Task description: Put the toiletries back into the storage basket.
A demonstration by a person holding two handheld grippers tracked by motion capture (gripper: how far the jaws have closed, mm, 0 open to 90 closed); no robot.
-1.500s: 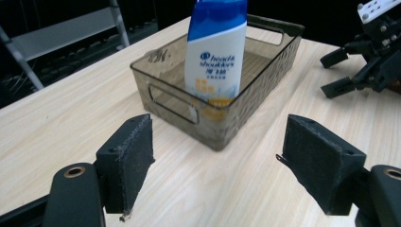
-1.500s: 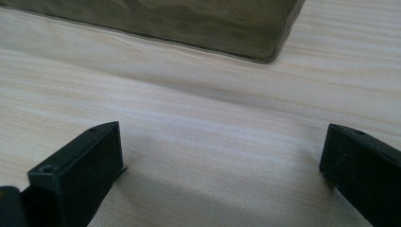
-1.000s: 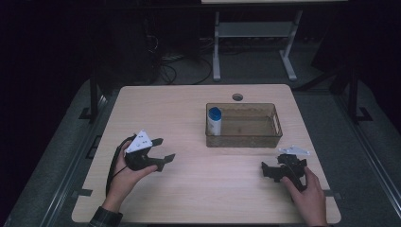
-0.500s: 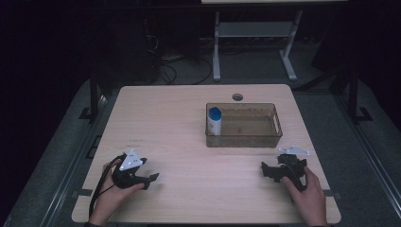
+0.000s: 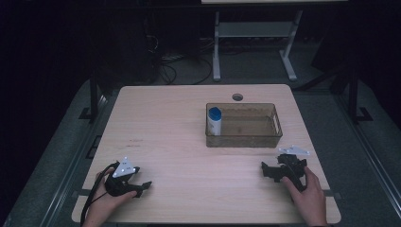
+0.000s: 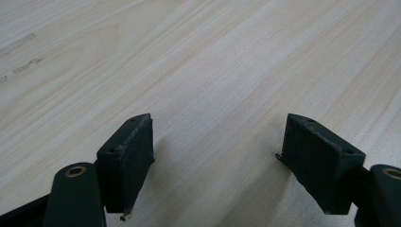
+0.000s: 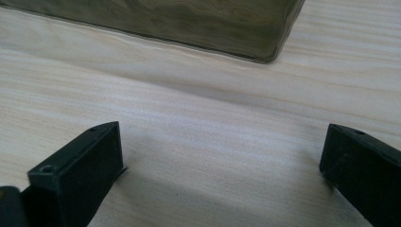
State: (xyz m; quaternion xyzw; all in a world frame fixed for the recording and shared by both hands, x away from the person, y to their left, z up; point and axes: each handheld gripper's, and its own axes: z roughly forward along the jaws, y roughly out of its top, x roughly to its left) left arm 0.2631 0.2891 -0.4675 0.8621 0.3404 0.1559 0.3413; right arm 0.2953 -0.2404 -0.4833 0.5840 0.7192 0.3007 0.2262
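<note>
A clear brownish bin (image 5: pixel 246 137) stands on the right half of the wooden table (image 5: pixel 165 123). A white bottle with a blue cap (image 5: pixel 214 120) stands upright at the bin's left end. My left gripper (image 5: pixel 143 187) rests low near the table's front left edge, jaws pointing right, held by a hand. In the left gripper view it (image 6: pixel 217 156) is open over bare wood. My right gripper (image 5: pixel 265 171) sits near the front right, in front of the bin, jaws pointing left. In the right gripper view it (image 7: pixel 222 165) is open, with the bin's wall (image 7: pixel 189 23) beyond.
A round cable hole (image 5: pixel 237 97) lies in the table just behind the bin. A white metal stand (image 5: pixel 250 33) and cables (image 5: pixel 179 66) are on the dark floor beyond the far edge. Bare tabletop stretches between the two grippers.
My left gripper has moved back toward the front left edge and come down close to the table. The right gripper, bin and bottle have stayed put.
</note>
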